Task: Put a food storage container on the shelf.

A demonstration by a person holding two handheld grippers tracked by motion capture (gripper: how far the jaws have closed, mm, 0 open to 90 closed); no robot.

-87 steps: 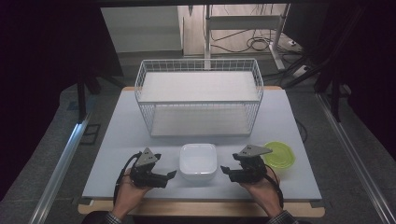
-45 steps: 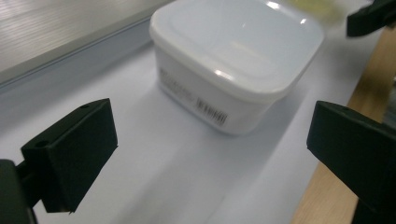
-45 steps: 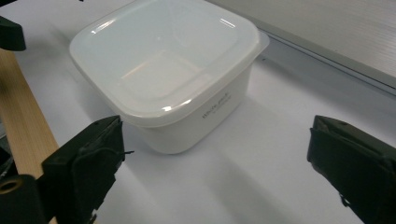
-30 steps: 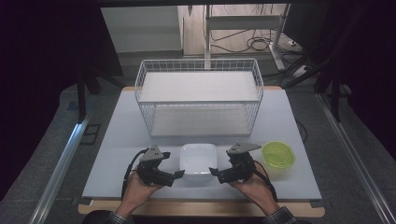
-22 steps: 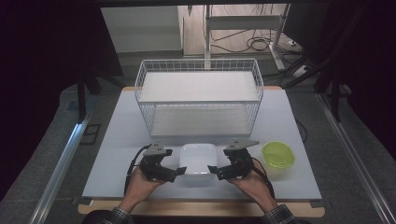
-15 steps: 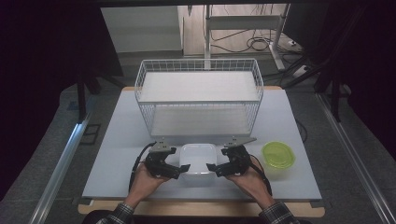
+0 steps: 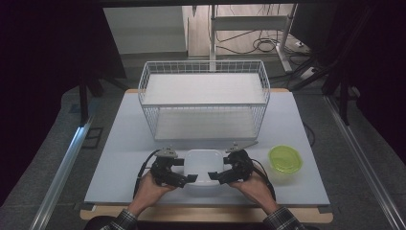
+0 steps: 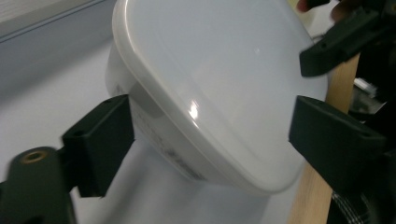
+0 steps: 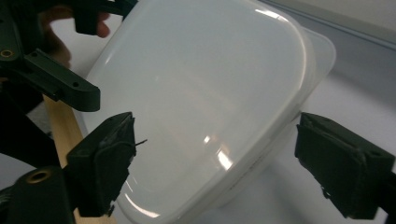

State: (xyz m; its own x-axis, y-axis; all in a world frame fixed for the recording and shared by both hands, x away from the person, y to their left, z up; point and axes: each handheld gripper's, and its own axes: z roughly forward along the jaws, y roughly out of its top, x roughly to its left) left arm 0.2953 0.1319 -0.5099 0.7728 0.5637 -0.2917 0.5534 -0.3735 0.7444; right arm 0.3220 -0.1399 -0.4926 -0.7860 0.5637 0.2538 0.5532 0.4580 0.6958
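**Operator:** Grippers are sitting at the near edge of the table (image 7: 306, 124), one on each side of the white lidded container (image 7: 205, 165). I'm seeing the left gripper (image 7: 191, 178) coming in from the container's left and the right gripper (image 7: 213, 175) from its right.

**Observer:** Are they clamping it?

**Operator:** Both have just been closing, with the container between the jaws. In the left gripper view the container (image 8: 205, 88) is lying across the gap, one jaw right against its side wall and the other just off its rim. In the right gripper view the near jaw is overlapping the lid (image 9: 201, 98) and the far jaw is standing just clear of the wall, so I'm calling both grippers unclenched, not pressing yet.

**Observer:** And beyond?

**Operator:** Off to the right a green lidded bowl (image 7: 285, 159) is sitting well apart from my hands. Farther back, the white wire basket (image 7: 203, 103) is standing across the middle of the table.
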